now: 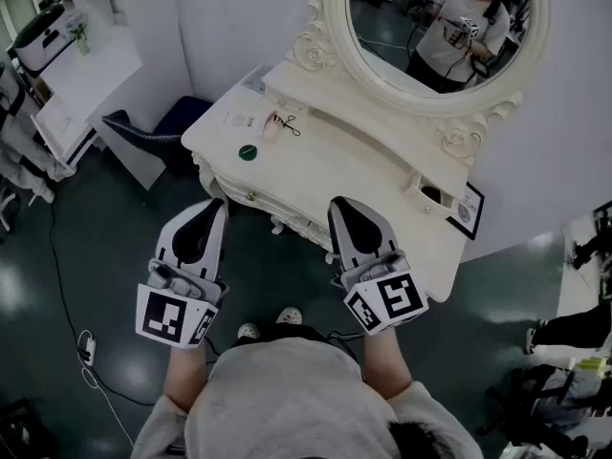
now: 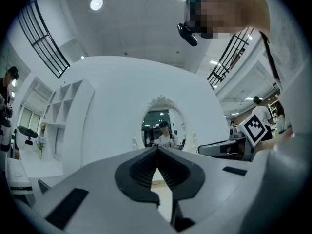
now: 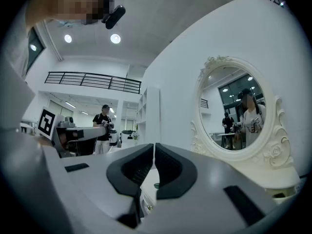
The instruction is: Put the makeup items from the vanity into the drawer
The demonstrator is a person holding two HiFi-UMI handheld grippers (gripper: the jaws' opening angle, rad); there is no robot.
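A cream vanity table with an oval mirror stands in front of me. On its left end lie a small green round item, a pinkish item with a dark eyelash curler and a flat white piece. The drawer front with a small knob is closed. My left gripper and right gripper hover before the vanity's front edge, both shut with nothing in them. The mirror shows beyond the shut left jaws, and to the right of the shut right jaws.
A dark slot and a framed card sit at the vanity's right end. A blue chair stands left of it, beside a white desk. A cable and plug lie on the dark floor. Other people stand in the background.
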